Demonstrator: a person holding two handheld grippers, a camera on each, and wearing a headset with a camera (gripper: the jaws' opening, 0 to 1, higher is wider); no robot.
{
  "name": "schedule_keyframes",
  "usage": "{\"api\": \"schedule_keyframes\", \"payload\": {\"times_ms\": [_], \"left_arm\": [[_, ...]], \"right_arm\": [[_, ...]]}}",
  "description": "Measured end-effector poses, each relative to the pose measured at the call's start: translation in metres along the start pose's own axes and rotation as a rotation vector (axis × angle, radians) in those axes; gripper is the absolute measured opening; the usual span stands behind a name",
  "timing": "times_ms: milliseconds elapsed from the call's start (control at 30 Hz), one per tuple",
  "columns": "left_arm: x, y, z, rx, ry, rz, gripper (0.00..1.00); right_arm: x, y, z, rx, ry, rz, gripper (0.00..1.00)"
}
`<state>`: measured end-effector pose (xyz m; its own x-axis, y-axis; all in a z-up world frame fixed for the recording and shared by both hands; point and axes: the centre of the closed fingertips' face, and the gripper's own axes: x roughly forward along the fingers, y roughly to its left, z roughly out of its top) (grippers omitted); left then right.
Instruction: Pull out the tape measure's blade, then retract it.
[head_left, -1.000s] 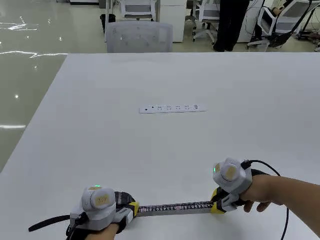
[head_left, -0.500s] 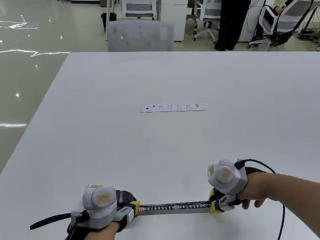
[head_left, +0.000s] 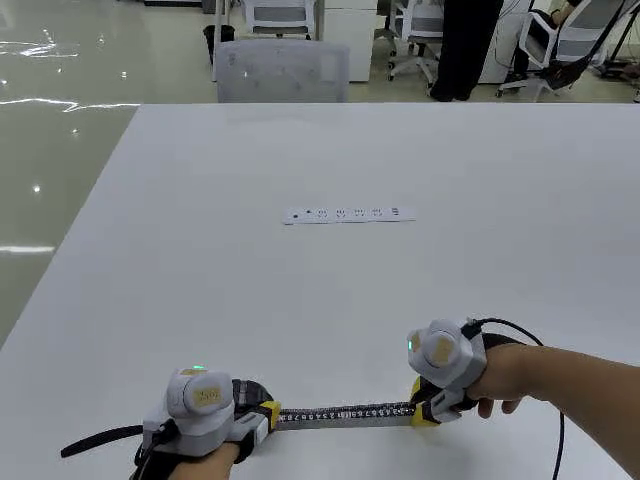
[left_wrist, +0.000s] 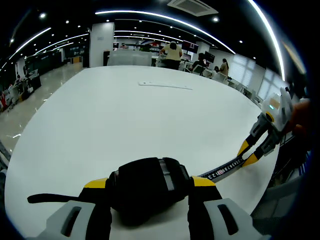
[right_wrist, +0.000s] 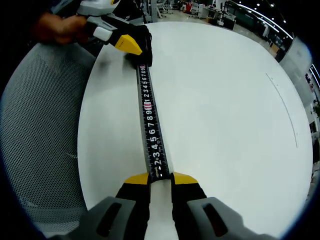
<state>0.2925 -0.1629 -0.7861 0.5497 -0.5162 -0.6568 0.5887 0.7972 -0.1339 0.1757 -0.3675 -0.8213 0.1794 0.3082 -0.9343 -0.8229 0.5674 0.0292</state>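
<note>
Near edge of the white bench (head_left: 200, 250), and there, gripped across its sides in the yellow-tipped jaws of the left gripper (left_wrist: 150, 181): the tape measure (left_wrist: 150, 192), black and rounded, with a grey band over its top. Trailing off from it on the bench, away from the other gripper, a thin black wrist strap (head_left: 95, 443). Drawn out of it toward the right gripper (right_wrist: 159, 177), a narrow blade (right_wrist: 149, 115), dark with white numerals and a red mark partway along, the low numbers at the far end. Straight and taut, low over the bench; touching the surface or just above, cannot tell. At that far end, pinched between the right gripper's jaws, yellow tips nearly together with only the blade's tip between them. Both grippers level with each other in the head view, the pulled-out blade spanning the gap. Well apart, further up the bench, a white power strip (head_left: 348, 214) lying flat.
</note>
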Motion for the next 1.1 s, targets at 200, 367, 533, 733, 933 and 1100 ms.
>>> {"api": "schedule_keyframes", "payload": {"times_ms": [200,367,533,733,933,1100], "left_arm": [[0.000,-0.001,0.000,-0.001,0.002,0.000,0.58],[0.000,-0.001,0.000,-0.001,0.002,-0.001,0.58],[0.001,-0.001,0.000,-0.001,0.004,-0.003,0.58],[0.001,-0.001,0.000,-0.002,0.005,-0.004,0.58],[0.001,-0.001,-0.001,-0.002,0.006,-0.004,0.58],[0.001,-0.001,-0.001,-0.001,0.007,-0.006,0.58]], "right_arm": [[0.002,-0.001,0.003,0.007,-0.004,-0.005,0.14],[0.003,-0.001,0.005,0.011,-0.008,-0.007,0.14],[0.005,-0.001,0.008,0.010,-0.012,-0.007,0.14],[0.006,0.000,0.013,0.019,-0.019,-0.007,0.14],[0.007,0.001,0.017,0.024,-0.031,-0.008,0.14],[0.008,0.001,0.020,0.020,-0.037,-0.007,0.14]]}}
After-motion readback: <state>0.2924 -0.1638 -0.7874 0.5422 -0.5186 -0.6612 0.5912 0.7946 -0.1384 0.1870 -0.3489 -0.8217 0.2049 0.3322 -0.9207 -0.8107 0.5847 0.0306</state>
